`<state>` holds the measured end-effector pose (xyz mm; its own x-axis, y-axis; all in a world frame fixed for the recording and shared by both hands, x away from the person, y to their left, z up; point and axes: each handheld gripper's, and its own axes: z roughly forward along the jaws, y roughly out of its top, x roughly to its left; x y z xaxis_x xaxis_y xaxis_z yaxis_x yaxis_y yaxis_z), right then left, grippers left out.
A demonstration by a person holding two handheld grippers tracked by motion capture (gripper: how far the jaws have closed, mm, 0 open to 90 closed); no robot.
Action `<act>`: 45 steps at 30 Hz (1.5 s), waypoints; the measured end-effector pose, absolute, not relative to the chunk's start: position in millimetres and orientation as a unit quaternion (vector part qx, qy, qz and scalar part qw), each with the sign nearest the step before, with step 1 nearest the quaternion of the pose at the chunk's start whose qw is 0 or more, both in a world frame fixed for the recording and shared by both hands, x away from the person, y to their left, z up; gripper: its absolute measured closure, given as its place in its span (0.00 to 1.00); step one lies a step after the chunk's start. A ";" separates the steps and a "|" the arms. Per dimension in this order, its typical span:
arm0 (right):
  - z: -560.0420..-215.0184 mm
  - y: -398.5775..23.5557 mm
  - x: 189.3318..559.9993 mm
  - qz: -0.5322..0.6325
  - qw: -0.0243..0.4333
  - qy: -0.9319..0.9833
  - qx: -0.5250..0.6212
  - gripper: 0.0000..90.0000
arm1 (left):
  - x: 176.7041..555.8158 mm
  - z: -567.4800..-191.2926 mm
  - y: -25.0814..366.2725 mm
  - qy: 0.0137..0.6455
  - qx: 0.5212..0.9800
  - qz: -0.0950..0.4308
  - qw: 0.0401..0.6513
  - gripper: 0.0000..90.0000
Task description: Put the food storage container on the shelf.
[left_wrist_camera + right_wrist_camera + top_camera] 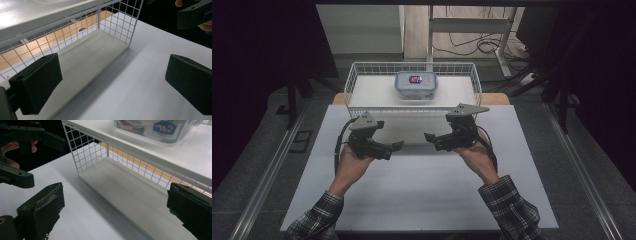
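Nothing looks begun: the clear plastic lidded food container (415, 85) sits untouched in the white wire basket (357, 75) at the far desk edge (422, 190), while left gripper (398, 145) and right gripper (428, 136) hover near it, fingers spread and empty.

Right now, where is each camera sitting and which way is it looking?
High view: above the table, facing forward and down on the white wire rack; forearms, hands and both tongs show.
Left gripper view: rides the left tongs, looking at the rack's lower shelf.
Right gripper view: rides the right tongs, looking at the clear plastic lidded box.
Both gripper views share the rack.
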<state>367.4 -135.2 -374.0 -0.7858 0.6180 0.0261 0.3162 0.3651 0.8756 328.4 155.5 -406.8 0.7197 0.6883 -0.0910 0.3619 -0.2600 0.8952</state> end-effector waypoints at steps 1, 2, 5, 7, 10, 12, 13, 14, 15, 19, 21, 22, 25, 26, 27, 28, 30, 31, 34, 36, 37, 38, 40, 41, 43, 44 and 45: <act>-374.9 -135.7 366.0 0.484 0.155 0.812 0.288 0.01 | 327.3 -407.8 155.8 0.338 0.777 0.161 0.506 0.00; -376.0 -136.3 364.7 0.483 0.157 0.813 0.286 0.01 | 326.2 -409.0 156.3 0.339 0.776 0.161 0.507 0.00; -379.1 -137.7 360.4 0.482 0.162 0.813 0.284 0.00 | 322.7 -413.4 157.2 0.339 0.776 0.157 0.509 0.01; -381.5 -138.7 357.9 0.482 0.165 0.813 0.283 0.00 | 319.9 -417.0 157.3 0.340 0.775 0.159 0.509 0.01; -385.7 -140.0 354.5 0.483 0.166 0.812 0.282 0.00 | 316.1 -422.4 157.1 0.341 0.776 0.161 0.506 0.01; -389.0 -140.8 352.5 0.482 0.167 0.813 0.282 0.00 | 313.5 -426.0 157.0 0.342 0.776 0.160 0.506 0.01; -390.8 -141.2 351.4 0.481 0.166 0.813 0.284 0.00 | 312.4 -427.8 157.0 0.342 0.776 0.161 0.505 0.01; -392.7 -141.6 350.4 0.481 0.167 0.812 0.285 0.00 | 311.3 -429.6 156.6 0.341 0.777 0.161 0.504 0.01; -394.6 -142.1 349.4 0.482 0.165 0.812 0.285 0.00 | 310.1 -431.4 156.2 0.341 0.778 0.162 0.502 0.01; -402.6 -144.0 346.0 0.480 0.164 0.813 0.285 0.00 | 305.7 -438.9 155.5 0.343 0.777 0.161 0.502 0.01; -406.7 -144.7 344.3 0.479 0.163 0.814 0.285 0.00 | 303.6 -442.7 155.1 0.345 0.775 0.160 0.504 0.01; -408.8 -145.0 343.6 0.478 0.165 0.815 0.284 0.00 | 302.7 -444.5 154.8 0.345 0.775 0.158 0.505 0.01; -414.5 -145.2 341.3 0.476 0.163 0.816 0.285 0.00 | 301.5 -448.8 153.2 0.345 0.779 0.157 0.499 0.01; -416.2 -144.7 341.0 0.472 0.163 0.818 0.284 0.00 | 301.0 -449.9 152.9 0.345 0.779 0.159 0.499 0.01; -417.5 -144.2 340.8 0.468 0.166 0.822 0.281 0.00 | 300.6 -451.3 152.5 0.346 0.778 0.159 0.500 0.01; -418.5 -143.8 339.9 0.466 0.169 0.822 0.281 0.00 | 300.3 -452.7 152.1 0.346 0.778 0.157 0.500 0.01; -420.4 -143.4 338.7 0.465 0.169 0.823 0.279 0.00 | 299.4 -456.1 151.0 0.347 0.779 0.157 0.499 0.01; -421.5 -143.3 337.9 0.465 0.168 0.823 0.278 0.00 | 299.1 -457.7 150.7 0.346 0.780 0.155 0.498 0.01; -423.8 -143.9 335.0 0.464 0.170 0.824 0.277 0.00 | 297.1 -462.0 150.0 0.348 0.780 0.154 0.497 0.01; -425.0 -144.9 332.8 0.465 0.171 0.823 0.277 0.00 | 295.0 -464.0 150.2 0.348 0.779 0.153 0.498 0.01; -425.5 -145.8 331.8 0.465 0.173 0.823 0.276 0.00 | 293.8 -464.8 150.5 0.349 0.779 0.153 0.498 0.01; -426.4 -146.6 330.7 0.467 0.172 0.822 0.276 0.00 | 292.4 -465.6 151.0 0.349 0.778 0.153 0.499 0.01; -428.3 -148.3 328.7 0.468 0.170 0.822 0.278 0.00 | 289.5 -466.8 152.8 0.350 0.778 0.154 0.499 0.01; -429.3 -149.2 327.8 0.466 0.170 0.822 0.278 0.00 | 288.1 -467.3 153.8 0.351 0.777 0.155 0.499 0.01; -431.2 -150.8 326.2 0.464 0.171 0.823 0.279 0.00 | 285.3 -467.9 156.2 0.353 0.776 0.155 0.499 0.01; -431.9 -151.6 325.4 0.464 0.170 0.823 0.280 0.00 | 284.0 -468.2 157.3 0.354 0.775 0.155 0.500 0.01; -432.5 -152.5 324.6 0.463 0.170 0.823 0.280 0.00 | 282.6 -468.7 158.3 0.355 0.774 0.155 0.502 0.01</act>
<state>324.6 -152.5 -432.5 -0.7851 0.6191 -0.0208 0.3036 0.4138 0.8582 282.6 158.3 -468.7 0.7006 0.7040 -0.1167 0.3939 -0.2452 0.8858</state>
